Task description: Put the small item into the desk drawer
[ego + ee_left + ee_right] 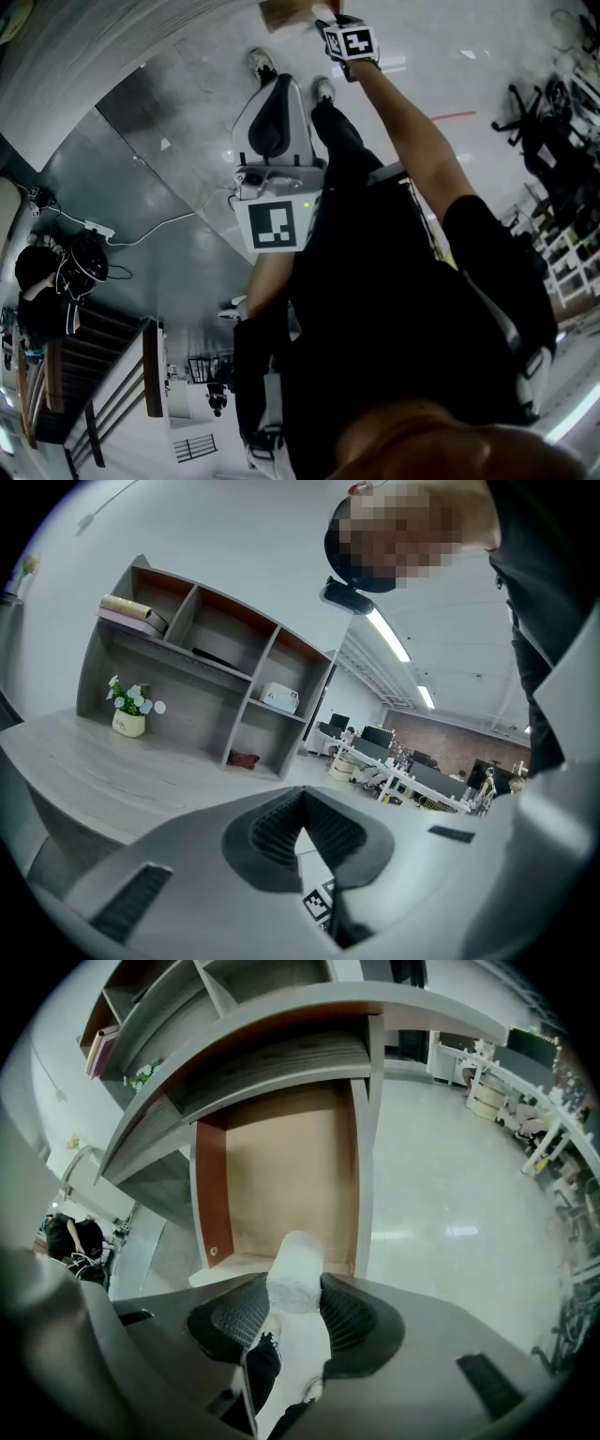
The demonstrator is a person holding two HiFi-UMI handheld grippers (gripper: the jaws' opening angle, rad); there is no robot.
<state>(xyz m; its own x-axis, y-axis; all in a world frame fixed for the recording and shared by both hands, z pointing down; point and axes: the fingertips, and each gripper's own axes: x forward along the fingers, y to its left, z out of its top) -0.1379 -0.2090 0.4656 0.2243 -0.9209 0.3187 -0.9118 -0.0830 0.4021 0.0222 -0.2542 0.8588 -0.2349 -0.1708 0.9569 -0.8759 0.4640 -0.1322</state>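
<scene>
The drawer has a matt, light-brown board bottom and a reddish-brown inner wall. Above the drawer, the surface is matt, with a grey wood grain. Right of the drawer, the pale floor is glossy and mirrors the lamps. In front of the drawer, the right gripper is smooth matt grey plastic. Its black ribbed pads press on the small item, which is white, matt and slightly rough.

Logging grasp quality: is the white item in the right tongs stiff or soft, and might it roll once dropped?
The white item looks soft and probably light: its surface seems crinkled, like wrapped paper, where the right tongs pinch it. Its rounded end suggests it could roll a little inside the open drawer.
</scene>
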